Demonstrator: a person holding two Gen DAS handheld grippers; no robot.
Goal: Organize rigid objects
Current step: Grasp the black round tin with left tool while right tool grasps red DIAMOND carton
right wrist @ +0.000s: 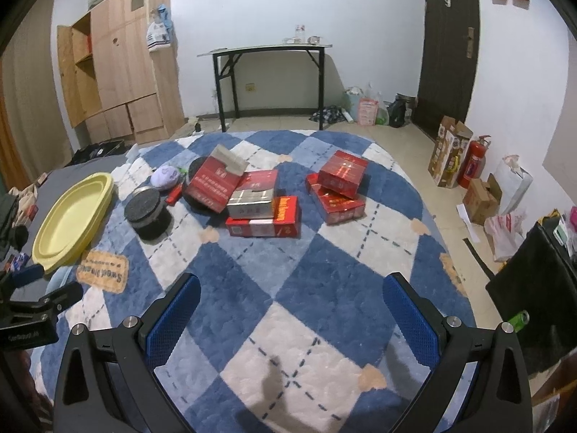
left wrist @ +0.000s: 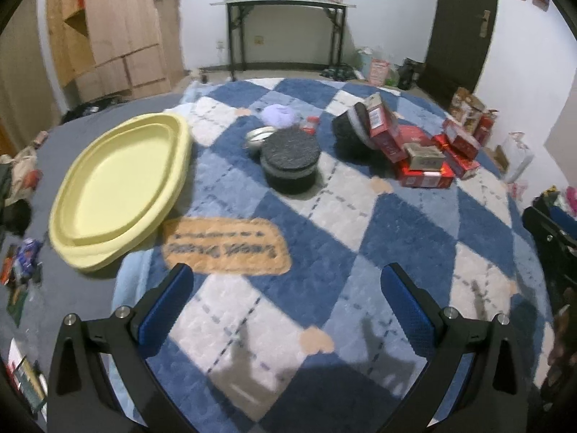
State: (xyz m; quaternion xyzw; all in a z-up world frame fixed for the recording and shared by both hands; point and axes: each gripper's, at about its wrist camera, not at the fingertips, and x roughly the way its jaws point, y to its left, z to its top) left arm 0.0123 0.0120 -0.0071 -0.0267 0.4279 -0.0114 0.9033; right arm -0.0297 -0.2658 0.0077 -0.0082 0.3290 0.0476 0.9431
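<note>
On a blue and white checked rug [left wrist: 324,238] lie a yellow oval tray [left wrist: 119,187], a round dark grey tin [left wrist: 290,160], a second dark tin [left wrist: 351,130] tipped on edge, a small metal tin [left wrist: 258,139], a purple soft ball [left wrist: 279,115] and several red boxes [left wrist: 425,162]. In the right wrist view the tray [right wrist: 72,213], the grey tin [right wrist: 146,211] and the red boxes [right wrist: 265,216] [right wrist: 340,184] show too. My left gripper [left wrist: 288,281] is open and empty above the rug. My right gripper [right wrist: 292,288] is open and empty, well short of the boxes.
A black folding table [right wrist: 267,54] stands at the far wall, a wooden wardrobe [right wrist: 119,61] to the left, a dark door [right wrist: 447,47] to the right. Boxes and a fire extinguisher [right wrist: 474,160] stand on the floor right of the rug. Clutter lies left of the tray.
</note>
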